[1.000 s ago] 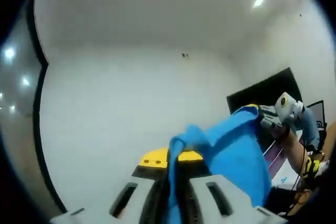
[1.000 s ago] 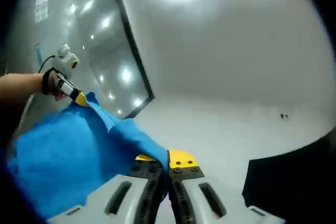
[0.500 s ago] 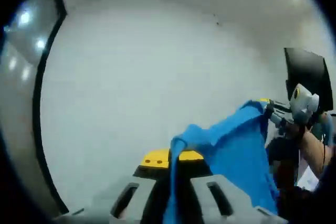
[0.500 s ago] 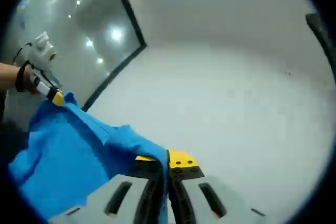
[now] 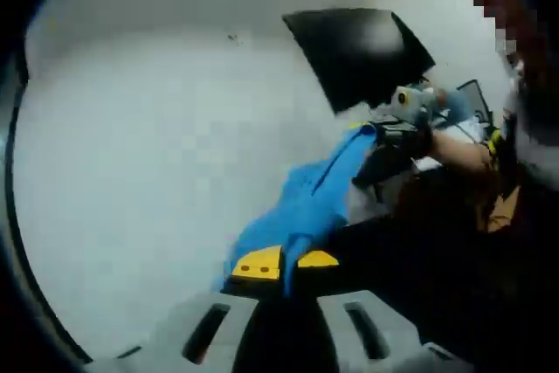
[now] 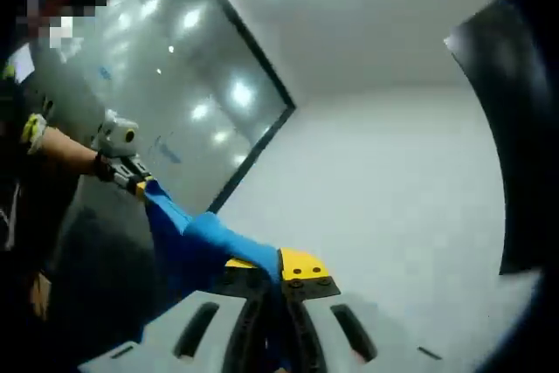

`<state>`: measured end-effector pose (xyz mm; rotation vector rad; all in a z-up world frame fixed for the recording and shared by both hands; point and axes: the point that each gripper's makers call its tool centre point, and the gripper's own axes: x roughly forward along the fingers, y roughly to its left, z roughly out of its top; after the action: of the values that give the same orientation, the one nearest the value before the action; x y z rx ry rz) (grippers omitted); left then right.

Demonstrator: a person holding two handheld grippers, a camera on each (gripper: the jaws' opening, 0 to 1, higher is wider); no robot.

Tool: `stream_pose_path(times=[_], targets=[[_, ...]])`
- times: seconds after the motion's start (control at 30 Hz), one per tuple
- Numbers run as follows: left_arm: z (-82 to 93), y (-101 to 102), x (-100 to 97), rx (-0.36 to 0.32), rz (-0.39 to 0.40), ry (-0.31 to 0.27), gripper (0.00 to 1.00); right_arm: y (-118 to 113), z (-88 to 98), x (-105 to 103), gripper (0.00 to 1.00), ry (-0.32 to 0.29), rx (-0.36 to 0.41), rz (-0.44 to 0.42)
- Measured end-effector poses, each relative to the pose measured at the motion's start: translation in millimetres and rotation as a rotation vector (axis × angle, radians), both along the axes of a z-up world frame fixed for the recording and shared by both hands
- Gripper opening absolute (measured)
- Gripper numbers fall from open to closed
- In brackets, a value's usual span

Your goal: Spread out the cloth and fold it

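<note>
Both the left gripper [image 5: 281,266] and right gripper [image 6: 278,270] clamp corners of the blue cloth [image 5: 301,203], stretching it taut above the white bench [image 5: 140,172] for spreading.

soft matt blue cloth [image 5: 301,207]; smooth matt white table [image 5: 148,163].

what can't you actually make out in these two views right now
- Cloth: in the left gripper view motion blur hides its edges and folds; whether it is spread cannot be told.
- Cloth's lower part: in the right gripper view it drops behind the right gripper.
- Cloth corner inside the left gripper: hidden by the shut jaws.
- Right side of the left gripper view: dark and blurred; the things there cannot be named.
</note>
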<state>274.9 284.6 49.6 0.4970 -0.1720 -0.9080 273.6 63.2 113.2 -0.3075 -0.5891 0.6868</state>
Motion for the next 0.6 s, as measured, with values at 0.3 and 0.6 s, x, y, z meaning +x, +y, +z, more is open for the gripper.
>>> stream_pose_path(times=[0.3, 0.6], targets=[[-178.3, -1, -61.3, 0.113, 0.065, 0.227, 0.00, -12, -230.2, -54, 0.00, 0.452, -0.303, 0.017], [-214.0, -1, -85.7, 0.223, 0.068, 0.283, 0.09, -19, -257.7, -73, 0.04, 0.478, -0.408, -0.025]])
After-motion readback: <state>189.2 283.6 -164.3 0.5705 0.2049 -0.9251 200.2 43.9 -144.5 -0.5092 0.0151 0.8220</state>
